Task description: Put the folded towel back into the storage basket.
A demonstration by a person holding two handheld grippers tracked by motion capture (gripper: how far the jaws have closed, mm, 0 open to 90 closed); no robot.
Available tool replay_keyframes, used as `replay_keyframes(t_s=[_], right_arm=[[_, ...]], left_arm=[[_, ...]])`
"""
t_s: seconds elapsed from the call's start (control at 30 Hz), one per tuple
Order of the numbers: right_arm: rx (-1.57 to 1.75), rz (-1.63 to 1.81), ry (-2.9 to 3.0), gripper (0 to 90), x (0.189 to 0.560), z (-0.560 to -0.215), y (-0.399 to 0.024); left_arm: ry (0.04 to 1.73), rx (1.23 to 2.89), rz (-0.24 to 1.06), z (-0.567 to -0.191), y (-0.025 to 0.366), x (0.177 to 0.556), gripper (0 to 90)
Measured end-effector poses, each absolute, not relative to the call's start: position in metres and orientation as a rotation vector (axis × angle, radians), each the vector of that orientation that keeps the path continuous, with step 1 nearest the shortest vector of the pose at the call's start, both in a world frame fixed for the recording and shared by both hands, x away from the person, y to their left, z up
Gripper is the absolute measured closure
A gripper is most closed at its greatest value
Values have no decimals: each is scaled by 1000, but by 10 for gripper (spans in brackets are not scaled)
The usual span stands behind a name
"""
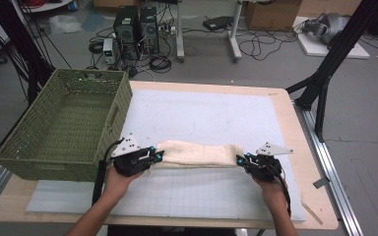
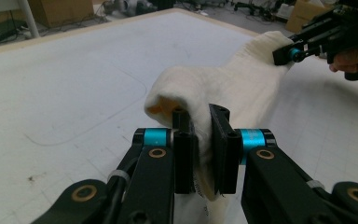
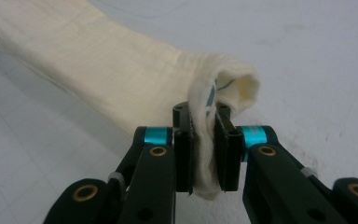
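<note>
While stretched beside the green woven plastic basket (image 1: 64,123), the long cream folded cloth (image 1: 197,155) lies on the desk (image 1: 295,128). The left tool (image 1: 156,156) and right tool (image 1: 241,160) each clamp one cloth end.

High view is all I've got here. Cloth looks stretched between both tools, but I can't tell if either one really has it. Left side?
Observer: Yes. In the left gripper view the left tool is shut on a bunched fold of the cream cloth.
Operator: And the right?
Observer: The same. The right tool pinches the cloth's rolled end between its jaws.
Operator: Any marking on the cloth?
Observer: A blue mark shows inside the roll at the right end, too small to read.
</note>
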State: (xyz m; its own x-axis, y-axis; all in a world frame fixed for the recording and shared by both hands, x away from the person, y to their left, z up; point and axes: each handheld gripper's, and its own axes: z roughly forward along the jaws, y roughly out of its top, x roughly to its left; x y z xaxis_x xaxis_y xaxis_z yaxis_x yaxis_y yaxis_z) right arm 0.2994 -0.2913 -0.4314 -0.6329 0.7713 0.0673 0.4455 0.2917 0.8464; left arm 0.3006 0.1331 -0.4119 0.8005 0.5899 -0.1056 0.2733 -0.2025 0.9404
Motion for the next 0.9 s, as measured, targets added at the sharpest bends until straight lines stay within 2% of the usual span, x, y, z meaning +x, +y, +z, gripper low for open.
replay_keyframes(t_s=[0.5,0.9], right_arm=[[969,1374,2131,807,307,-412,-281],[831,1452,2059,810,315,-380,-261]], left_arm=[[638,1730,377,-384,151,282,810],[637,1671,446,-362,174,262,813]])
